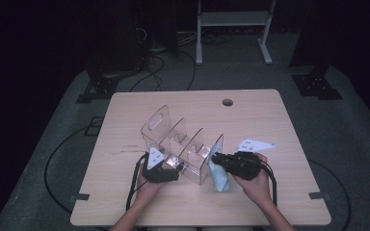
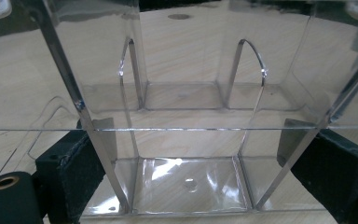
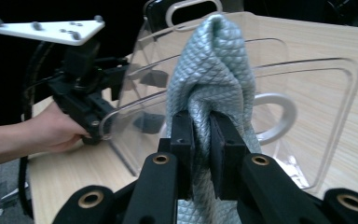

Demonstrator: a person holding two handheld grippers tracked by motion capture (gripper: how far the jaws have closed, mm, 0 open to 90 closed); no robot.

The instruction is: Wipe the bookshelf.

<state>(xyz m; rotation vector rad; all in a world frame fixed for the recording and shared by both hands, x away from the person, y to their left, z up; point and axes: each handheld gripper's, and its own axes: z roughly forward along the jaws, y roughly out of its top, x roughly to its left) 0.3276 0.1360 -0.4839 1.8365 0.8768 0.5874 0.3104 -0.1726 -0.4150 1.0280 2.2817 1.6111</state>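
Note:
A clear acrylic organizer [image 1: 183, 142] with several upright dividers stands in the middle of the wooden table [image 1: 125, 115]. My left gripper [image 1: 176, 166] holds its near left end. In the left gripper view the black pads [image 2: 77, 170] press on both side walls of the organizer [image 2: 182, 93]. My right gripper [image 1: 217, 158] is shut on a light blue quilted cloth [image 1: 220, 179], which hangs just to the right of the organizer. In the right gripper view the cloth [image 3: 214, 60] bunches up above the closed jaws of my right gripper [image 3: 201, 135], with the organizer [image 3: 307, 107] and my left gripper [image 3: 103, 126] behind it.
A round cable hole [image 1: 227, 102] sits near the table's far edge. Black cables [image 1: 58, 159] run over the grey floor on the left. A white frame [image 1: 231, 19] stands beyond the table. The tabletop lies bare around the organizer.

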